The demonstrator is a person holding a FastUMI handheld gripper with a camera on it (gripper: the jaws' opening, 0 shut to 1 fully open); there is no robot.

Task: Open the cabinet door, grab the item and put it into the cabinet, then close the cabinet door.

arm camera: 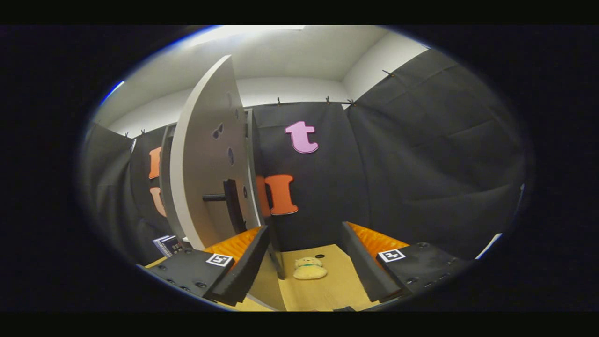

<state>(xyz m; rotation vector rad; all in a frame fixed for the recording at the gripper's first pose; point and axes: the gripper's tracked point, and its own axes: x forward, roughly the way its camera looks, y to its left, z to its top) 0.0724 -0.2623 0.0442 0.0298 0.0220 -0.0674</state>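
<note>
Inspector: Between the fingers, just ahead, a yellow plush toy (pixel 310 269) lies on the tabletop (pixel 327 290); the gripper (pixel 306 262) is spread wide, holding nothing.

Clerk: And the cabinet door (pixel 208 159)?

Inspector: Swung open at left, handle (pixel 229 196) facing us, apparently clearing the way for loading.

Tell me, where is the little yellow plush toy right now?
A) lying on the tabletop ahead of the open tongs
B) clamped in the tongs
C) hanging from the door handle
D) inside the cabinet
A: the yellow plush toy lies on the wooden tabletop, ahead of the tongs, whose fingers are spread wide and touch nothing, beside the open cabinet door.
</note>
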